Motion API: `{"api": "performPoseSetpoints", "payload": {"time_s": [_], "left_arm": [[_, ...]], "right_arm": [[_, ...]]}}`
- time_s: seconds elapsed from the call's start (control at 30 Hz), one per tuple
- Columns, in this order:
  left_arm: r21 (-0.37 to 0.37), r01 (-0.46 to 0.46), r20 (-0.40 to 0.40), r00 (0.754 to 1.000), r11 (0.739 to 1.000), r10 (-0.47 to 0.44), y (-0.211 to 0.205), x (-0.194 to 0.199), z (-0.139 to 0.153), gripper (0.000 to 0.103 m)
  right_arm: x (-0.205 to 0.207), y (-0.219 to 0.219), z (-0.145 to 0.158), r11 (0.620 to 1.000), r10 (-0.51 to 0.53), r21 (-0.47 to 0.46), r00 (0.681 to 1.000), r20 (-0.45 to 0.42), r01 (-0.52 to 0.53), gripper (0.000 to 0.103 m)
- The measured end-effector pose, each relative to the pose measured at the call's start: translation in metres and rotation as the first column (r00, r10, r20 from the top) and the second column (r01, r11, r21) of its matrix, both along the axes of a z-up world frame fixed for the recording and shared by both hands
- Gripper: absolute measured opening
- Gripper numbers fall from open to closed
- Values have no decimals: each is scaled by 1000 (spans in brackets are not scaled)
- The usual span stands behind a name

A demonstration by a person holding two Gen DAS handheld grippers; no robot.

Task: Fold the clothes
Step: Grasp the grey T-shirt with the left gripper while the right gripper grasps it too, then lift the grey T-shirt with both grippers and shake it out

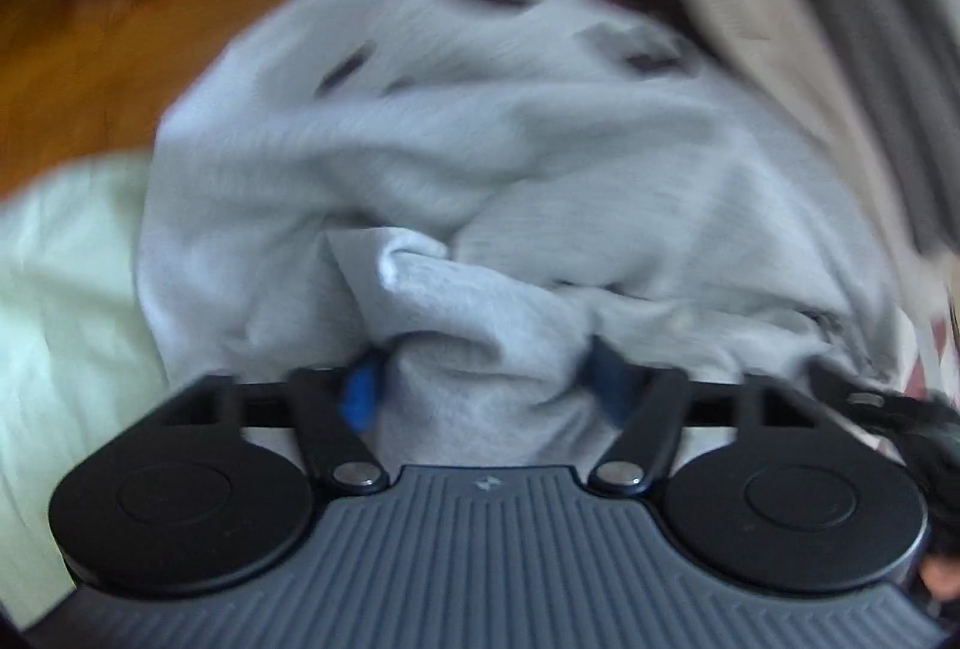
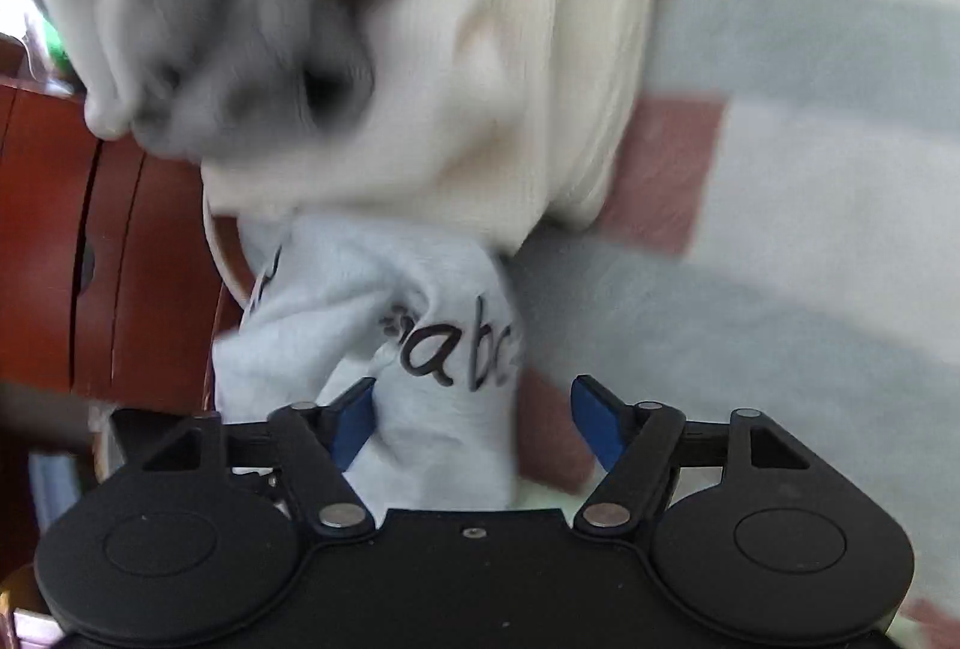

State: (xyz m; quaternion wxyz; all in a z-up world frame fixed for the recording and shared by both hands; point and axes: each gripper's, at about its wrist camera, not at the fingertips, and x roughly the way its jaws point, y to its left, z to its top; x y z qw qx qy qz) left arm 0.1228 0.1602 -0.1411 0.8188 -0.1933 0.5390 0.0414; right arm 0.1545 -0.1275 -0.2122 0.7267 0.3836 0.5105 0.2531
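Left hand-held gripper (image 1: 486, 385) pinching a bunched fold of the light grey sweatshirt (image 1: 480, 156). Right hand-held gripper (image 2: 474, 421) spread; sweatshirt touches only its left pad.

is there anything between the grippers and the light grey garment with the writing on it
Nothing visible. The light grey garment already bunches between the left gripper jaws, and its lettered fold sits between the right gripper jaws. A cream garment lies on top of it further ahead and may drag.
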Motion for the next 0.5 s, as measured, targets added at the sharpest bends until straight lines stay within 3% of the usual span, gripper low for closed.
{"api": "performPoseSetpoints", "payload": {"time_s": [0.03,0.17,0.3,0.43,0.5], "left_arm": [[17,35,38,999,999,-36,-5,-6,8,52],[42,131,143,980,991,-135,-15,-33,32,26],[2,161,254,955,987,-156,-24,-54,63,16],[116,226,405,878,967,-254,-68,-74,117,12],[123,243,477,835,962,-272,-90,-74,143,11]], "right_arm": [[-9,4,7,999,27,-25,998,60,-25,10],[-47,-2,53,993,57,-116,960,274,-26,10],[-75,-27,121,990,52,-138,900,433,9,9],[-106,-54,184,968,68,-239,831,552,80,9],[-115,-72,210,964,17,-224,810,587,143,9]]}}
